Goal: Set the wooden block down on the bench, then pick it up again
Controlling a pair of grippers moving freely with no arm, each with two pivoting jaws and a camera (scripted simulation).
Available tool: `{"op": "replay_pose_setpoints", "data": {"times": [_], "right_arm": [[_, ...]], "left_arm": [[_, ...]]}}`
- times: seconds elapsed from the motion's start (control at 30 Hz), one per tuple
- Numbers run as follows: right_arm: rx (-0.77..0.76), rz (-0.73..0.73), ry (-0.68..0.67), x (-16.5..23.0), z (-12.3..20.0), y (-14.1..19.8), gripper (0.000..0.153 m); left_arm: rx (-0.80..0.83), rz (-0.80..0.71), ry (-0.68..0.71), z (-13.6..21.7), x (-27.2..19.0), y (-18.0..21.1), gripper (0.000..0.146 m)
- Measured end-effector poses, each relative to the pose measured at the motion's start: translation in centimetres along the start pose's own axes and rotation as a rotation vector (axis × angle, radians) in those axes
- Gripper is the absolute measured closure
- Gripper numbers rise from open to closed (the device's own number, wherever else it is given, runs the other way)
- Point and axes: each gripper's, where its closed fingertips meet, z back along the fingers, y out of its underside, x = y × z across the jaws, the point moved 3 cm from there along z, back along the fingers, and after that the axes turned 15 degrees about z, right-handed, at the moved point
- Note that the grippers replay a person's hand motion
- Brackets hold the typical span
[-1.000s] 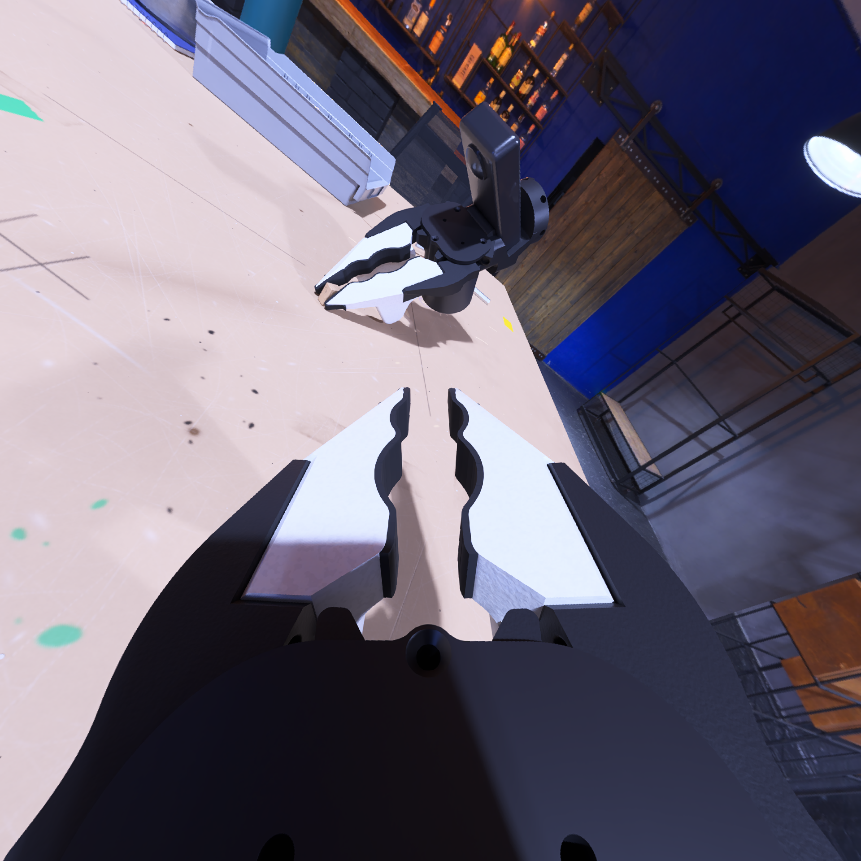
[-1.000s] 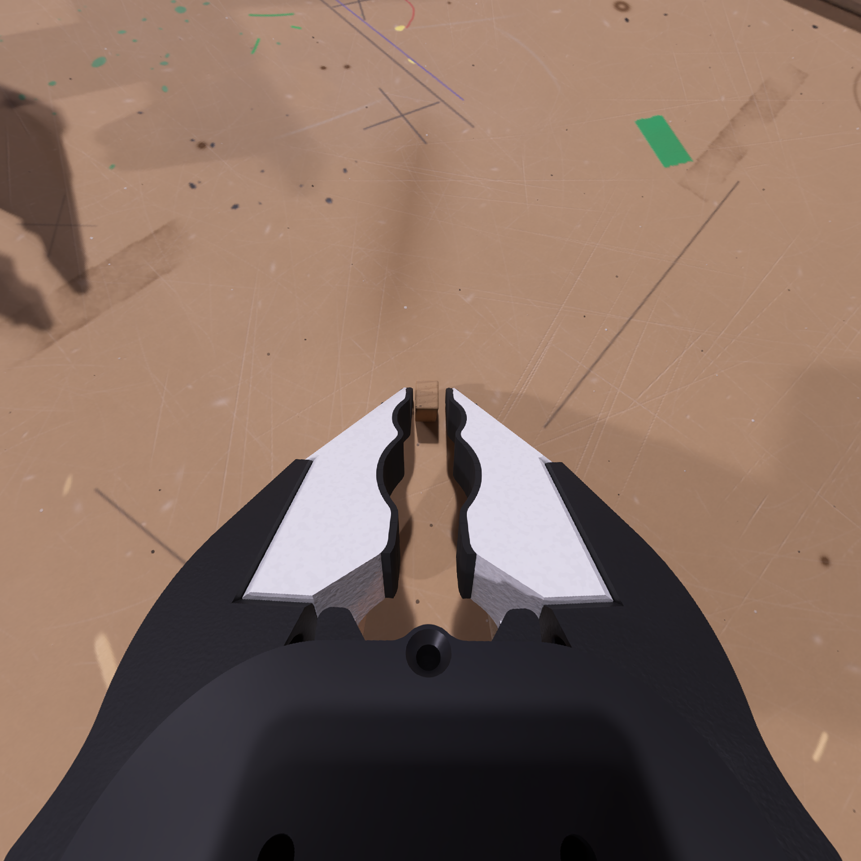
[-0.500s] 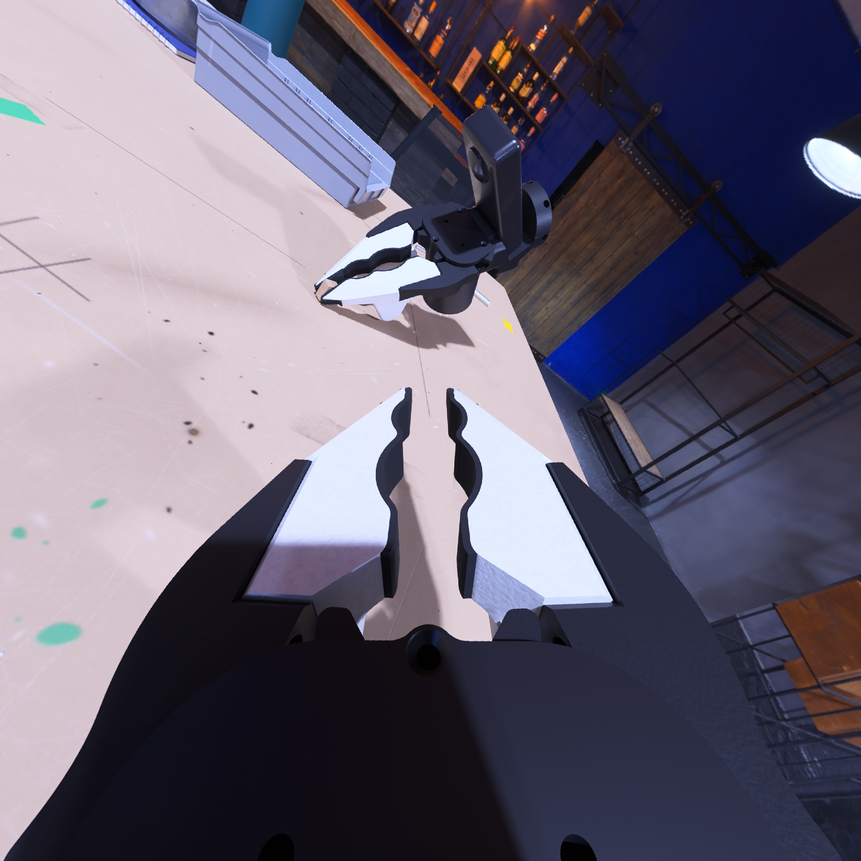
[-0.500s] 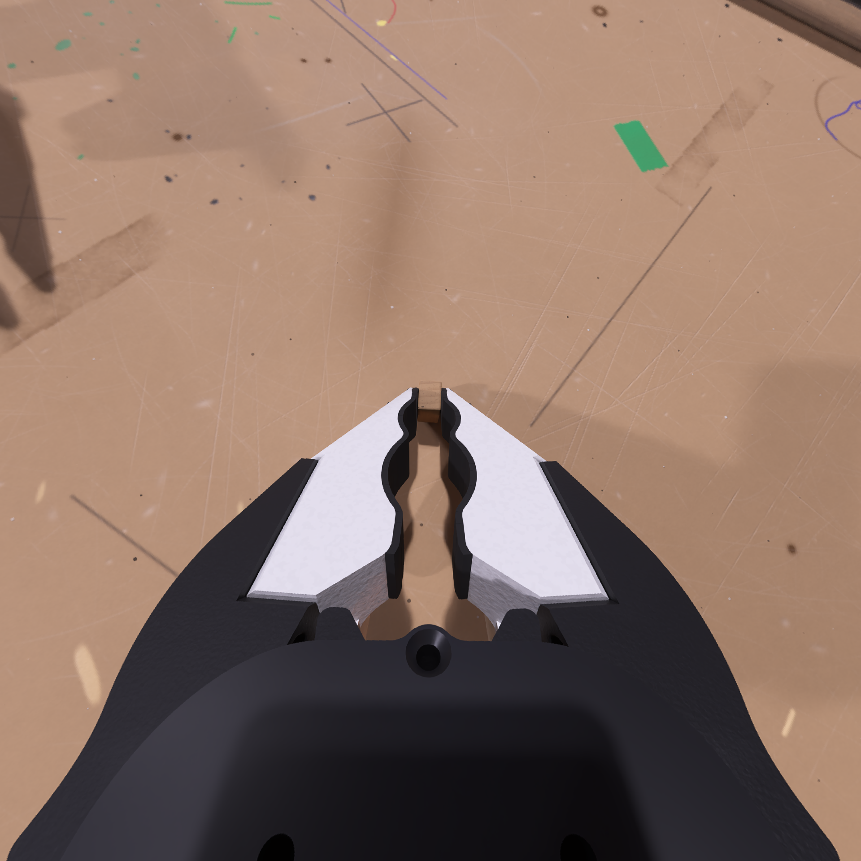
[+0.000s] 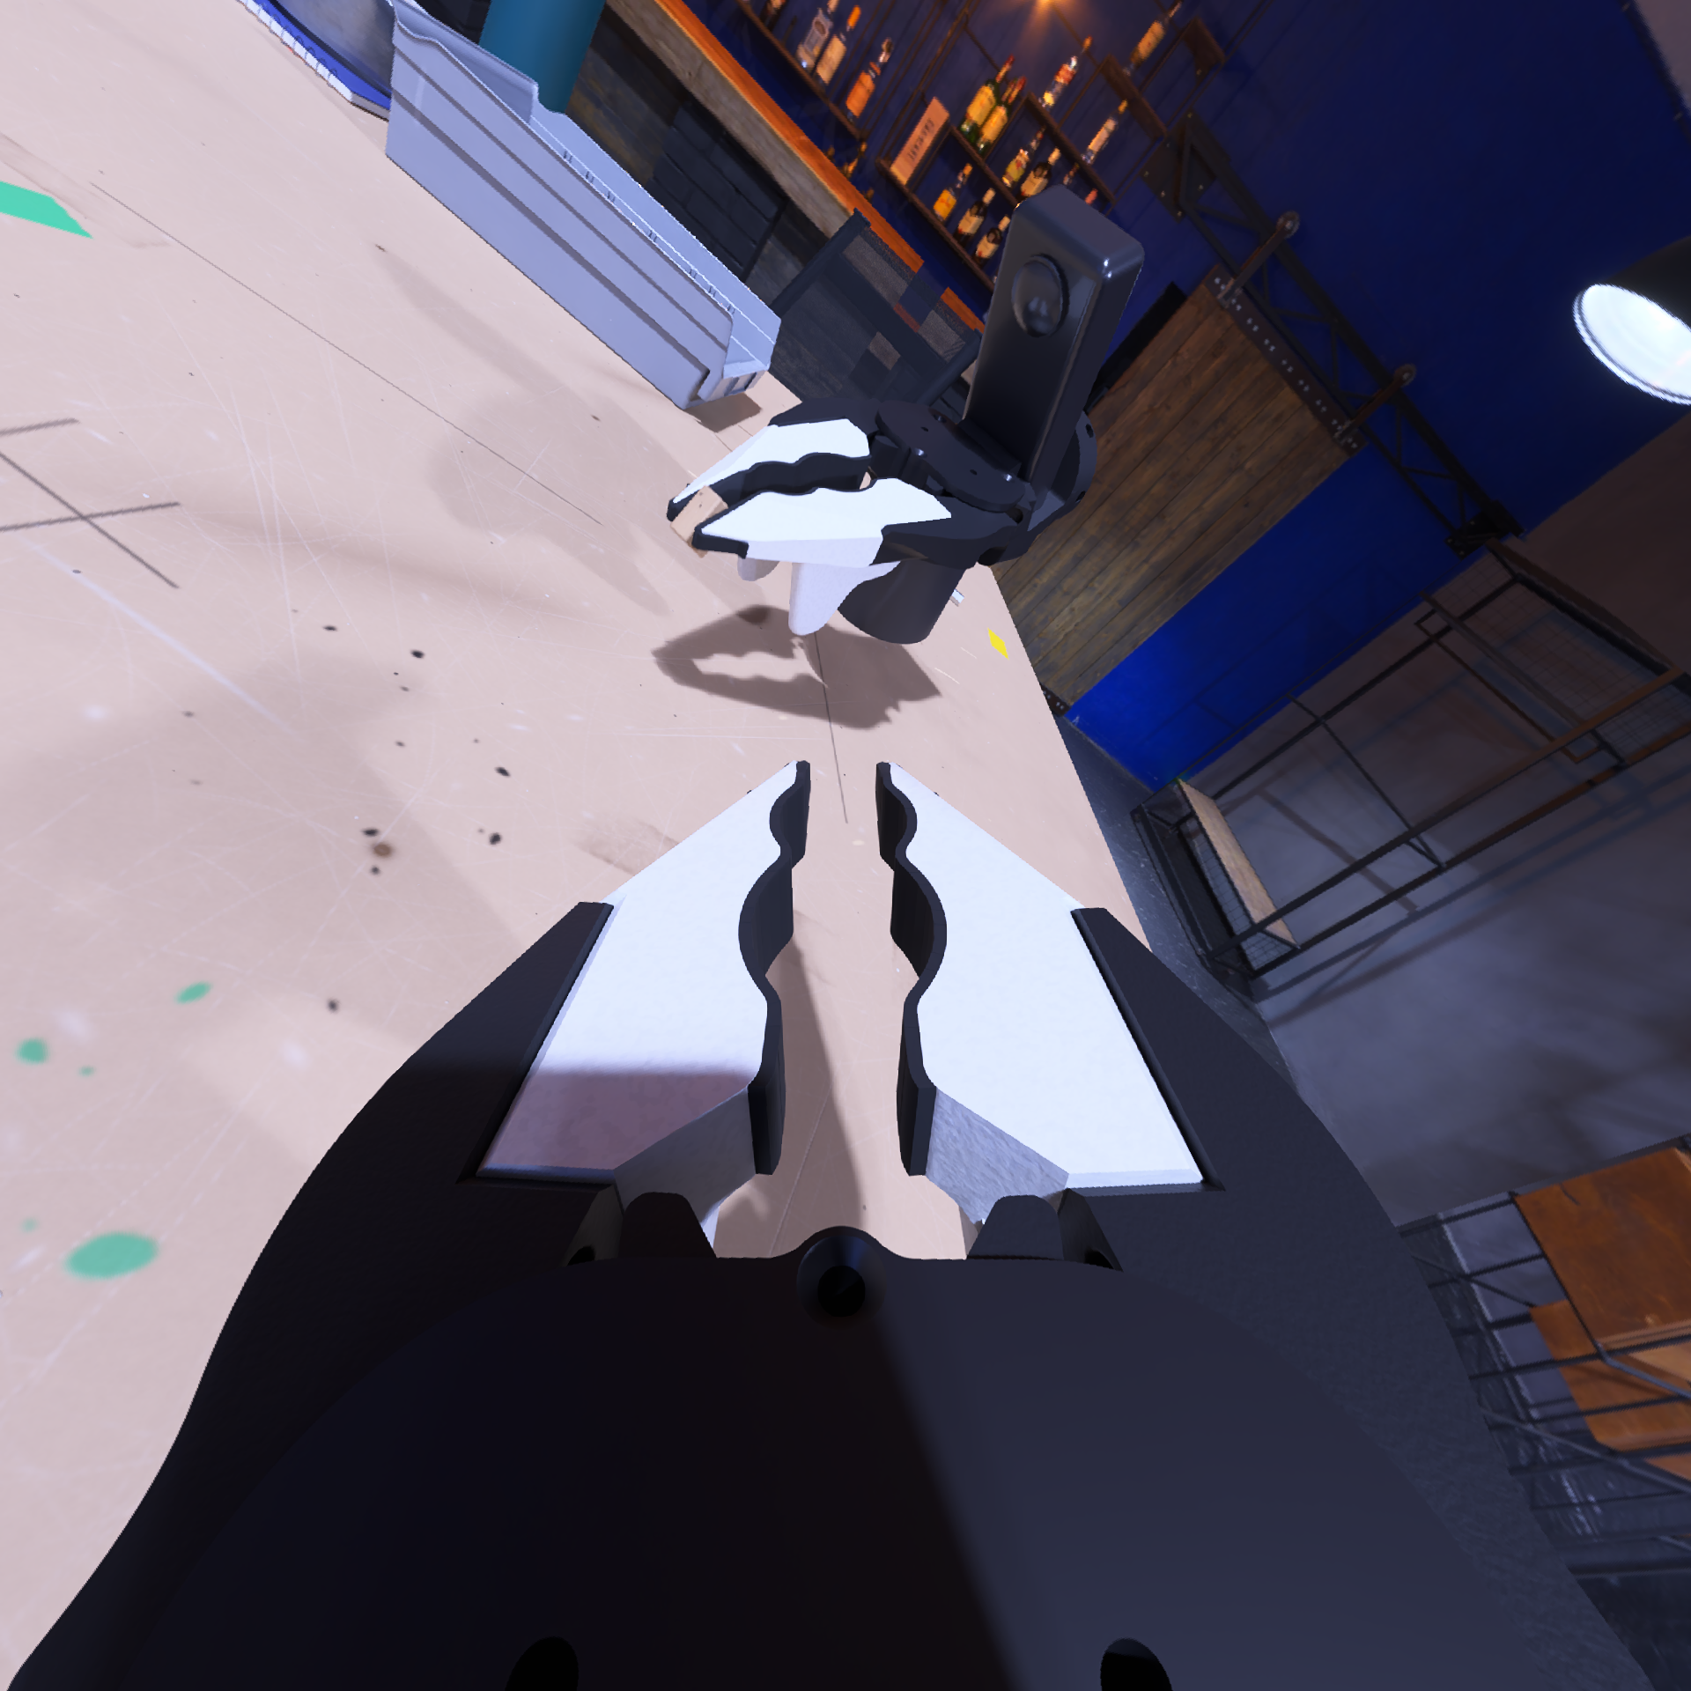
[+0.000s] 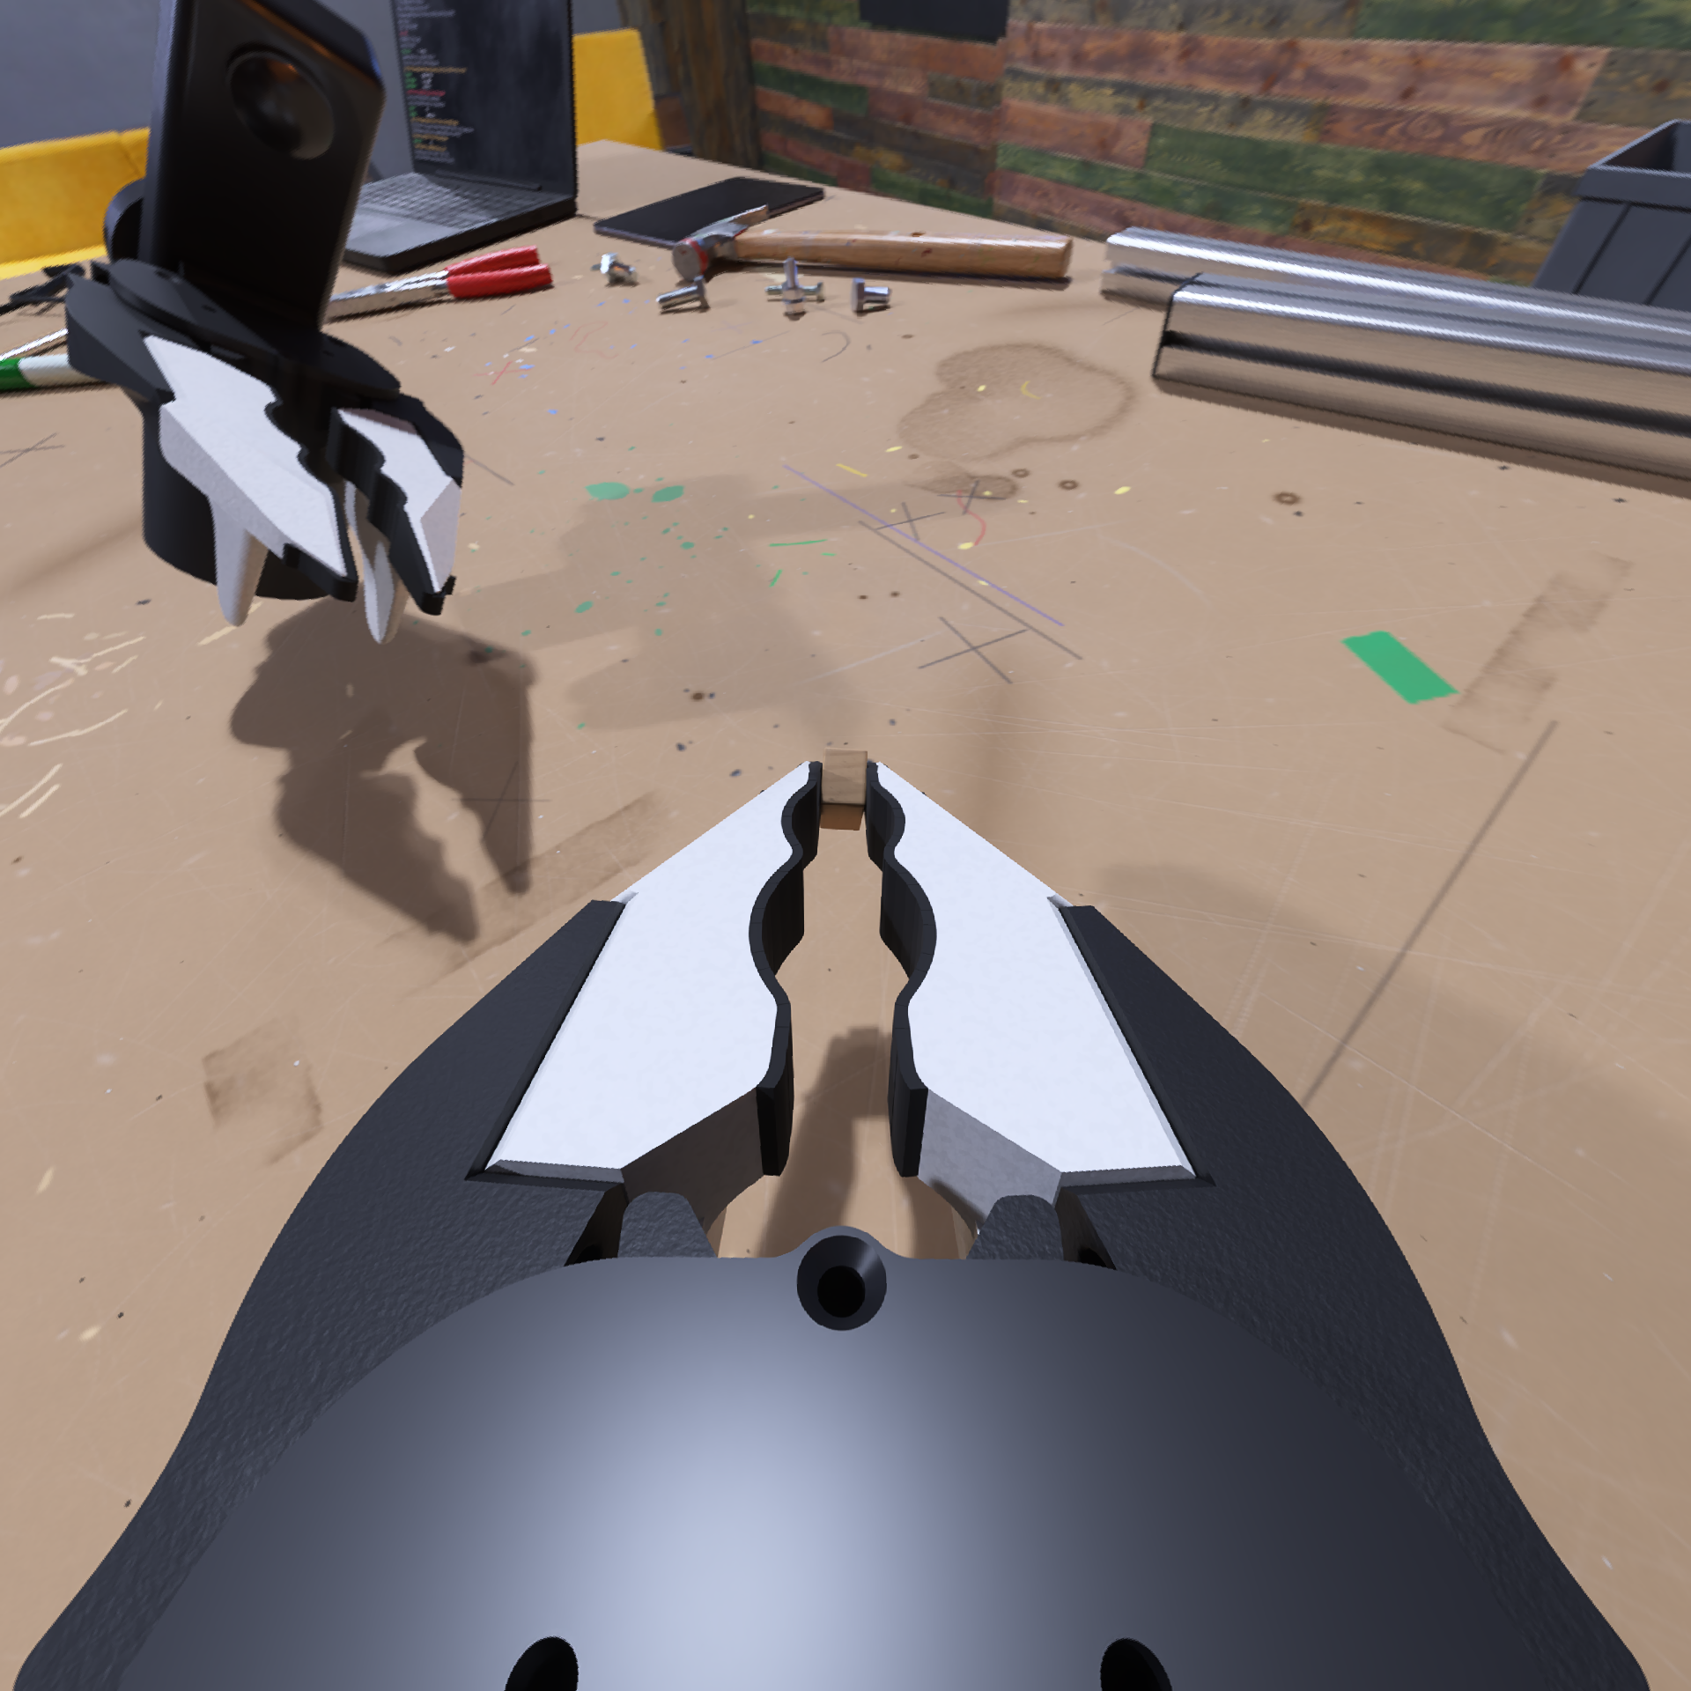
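Hammer (image 6: 878,252) solely in right view, apparently.

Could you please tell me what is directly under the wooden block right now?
Only bare bench and the gripper's shadow: the right gripper holds the wooden block in the air. Its underside is hidden.

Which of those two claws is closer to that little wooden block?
The right gripper: it is shut on the block, pinching it at its fingertips above the bench. The left gripper hangs apart from it, off to the side, holding nothing.
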Motion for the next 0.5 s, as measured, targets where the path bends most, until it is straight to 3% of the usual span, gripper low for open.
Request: {"op": "replay_pose_setpoints", "data": {"times": [0.23,0.5], "right_arm": [[0.090,0.087,0.004,0.2,-0.7,1.1,0.144],[0.073,0.081,0.025,-0.3,-0.3,1.2,0.144]], "left_arm": [[0.004,0.003,-0.003,-0.2,0.1,0.0,0.132],[0.005,0.027,0.019,-0.3,0.0,0.0,0.132]]}}
